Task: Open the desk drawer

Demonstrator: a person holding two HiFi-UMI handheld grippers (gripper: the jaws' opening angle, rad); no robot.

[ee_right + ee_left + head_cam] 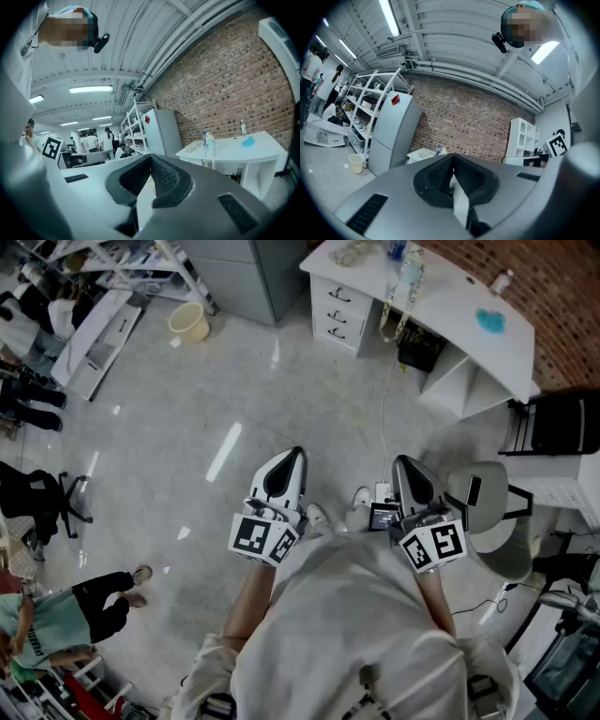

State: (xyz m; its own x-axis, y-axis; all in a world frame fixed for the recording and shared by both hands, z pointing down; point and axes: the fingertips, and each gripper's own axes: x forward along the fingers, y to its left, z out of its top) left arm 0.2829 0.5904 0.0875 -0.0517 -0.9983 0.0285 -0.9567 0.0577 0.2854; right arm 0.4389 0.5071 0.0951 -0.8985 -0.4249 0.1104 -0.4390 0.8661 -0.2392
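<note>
A white desk (469, 296) stands against the brick wall at the far right, several steps away. Its stack of drawers (337, 307) with dark handles sits at the desk's left end, all pushed in. My left gripper (297, 454) and right gripper (402, 461) are held side by side near my waist, pointing level toward the desk, both shut and empty. In the left gripper view the left gripper (453, 157) has its jaws meeting, and the desk (423, 153) shows small beyond them. The right gripper (151, 158) is likewise shut, with the desk (234, 147) off to its right.
A grey fridge (248, 268) and a yellow bucket (189, 322) stand left of the desk. A grey chair (487, 512) is close on my right, and a power strip (382, 491) with its cable lies on the floor ahead. People and a black chair (37, 493) are at far left.
</note>
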